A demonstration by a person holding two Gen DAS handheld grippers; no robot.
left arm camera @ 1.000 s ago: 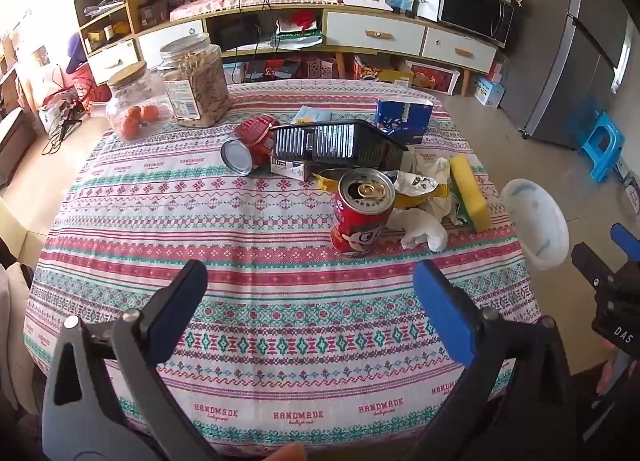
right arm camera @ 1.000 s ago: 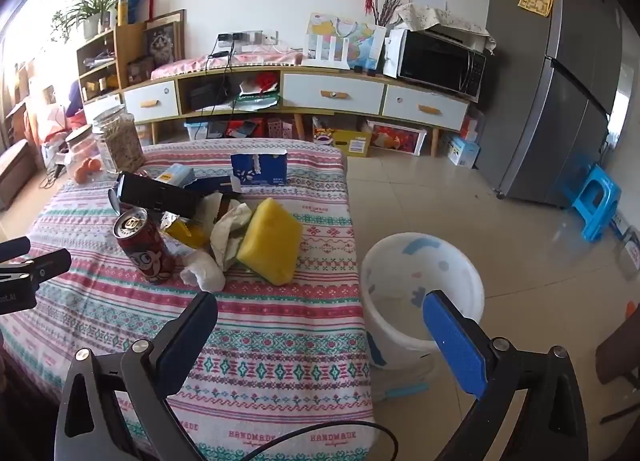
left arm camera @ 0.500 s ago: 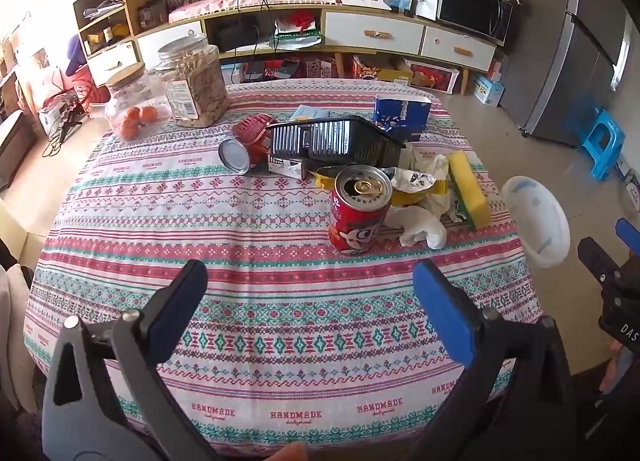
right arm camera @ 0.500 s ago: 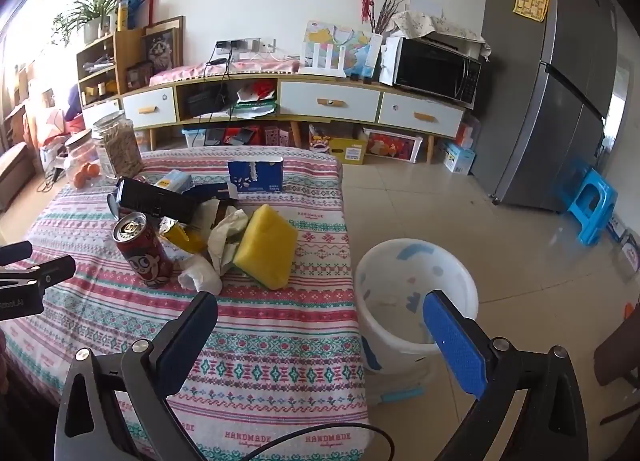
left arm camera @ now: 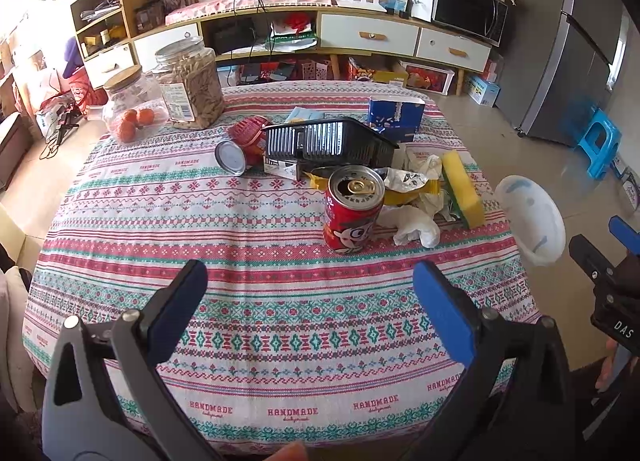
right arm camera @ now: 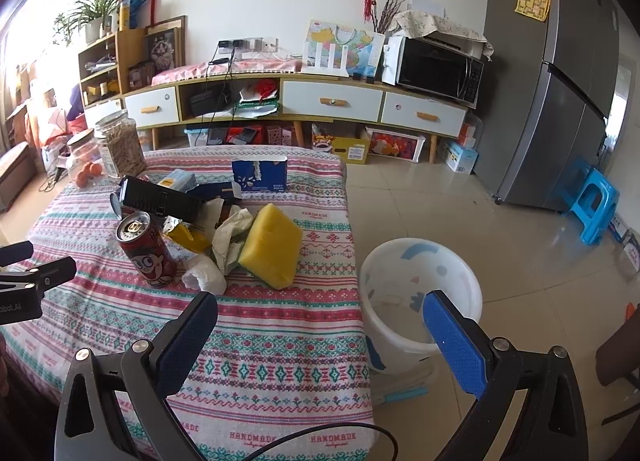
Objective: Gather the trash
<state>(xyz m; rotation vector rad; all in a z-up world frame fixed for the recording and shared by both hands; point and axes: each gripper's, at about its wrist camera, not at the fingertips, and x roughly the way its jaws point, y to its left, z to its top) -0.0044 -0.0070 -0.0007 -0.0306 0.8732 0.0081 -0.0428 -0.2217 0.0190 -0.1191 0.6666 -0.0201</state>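
Not much changed since a second ago: the left gripper [left arm camera: 308,281] has crept a bit closer to the red can [left arm camera: 352,210], fingers spread wide and holding nothing. The right gripper [right arm camera: 320,311] is wide open too, hanging over the table's right edge by the white bin [right arm camera: 420,293]. The trash pile sits mid-table: can, white tissue [left arm camera: 414,225], yellow sponge [left arm camera: 462,189]. The black tray [left arm camera: 328,139] hides whatever's behind it, and I can't make out the bin's bottom.

Daylight floods in from my far left, blowing the shelf corner [left arm camera: 100,21] out to white. The tablecloth [left arm camera: 260,221] is evenly lit, with soft shadows. My fisheye views bend the walls, darken at the corners and stay sharp, with floor tiles [right arm camera: 540,245] gleaming.
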